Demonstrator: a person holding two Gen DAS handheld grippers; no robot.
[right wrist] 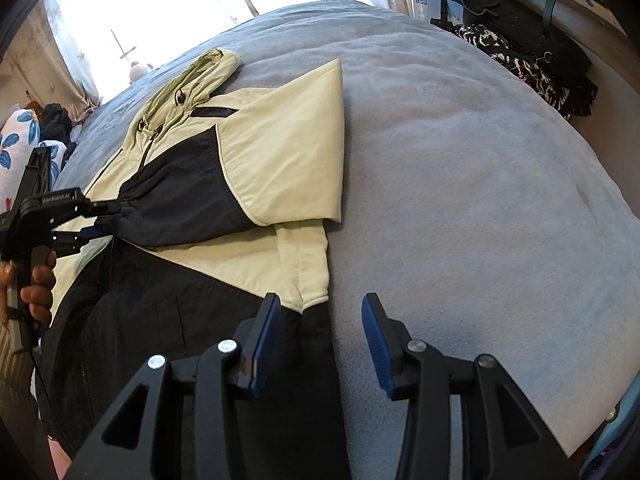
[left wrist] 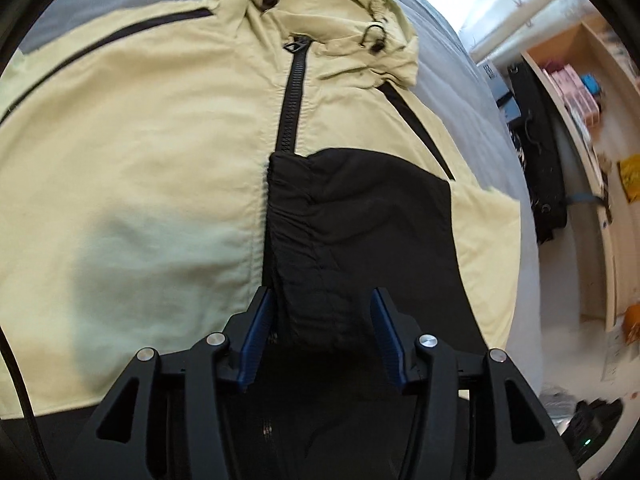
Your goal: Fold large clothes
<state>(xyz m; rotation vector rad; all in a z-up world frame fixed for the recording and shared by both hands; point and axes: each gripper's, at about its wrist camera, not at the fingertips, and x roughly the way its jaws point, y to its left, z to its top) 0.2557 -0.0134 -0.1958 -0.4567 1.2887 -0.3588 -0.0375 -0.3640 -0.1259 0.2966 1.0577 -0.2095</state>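
Observation:
A pale yellow and black hooded jacket [left wrist: 140,152] lies front up on a grey bed [right wrist: 460,184]; it also shows in the right wrist view [right wrist: 280,152]. Its right sleeve is folded across the chest, and the black cuff end [left wrist: 320,264] lies between the fingers of my left gripper [left wrist: 322,300], whose jaws stand open around it. The left gripper also shows in the right wrist view [right wrist: 90,224], at the cuff. My right gripper [right wrist: 320,312] is open and empty, just above the jacket's black lower right edge [right wrist: 312,360].
Wooden shelves [left wrist: 580,92] with boxes and a hanging black bag [left wrist: 536,152] stand right of the bed. Pillows and dark clothes [right wrist: 44,132] lie at the bed's far left under a curtained window [right wrist: 160,4]. Bare blanket lies right of the jacket.

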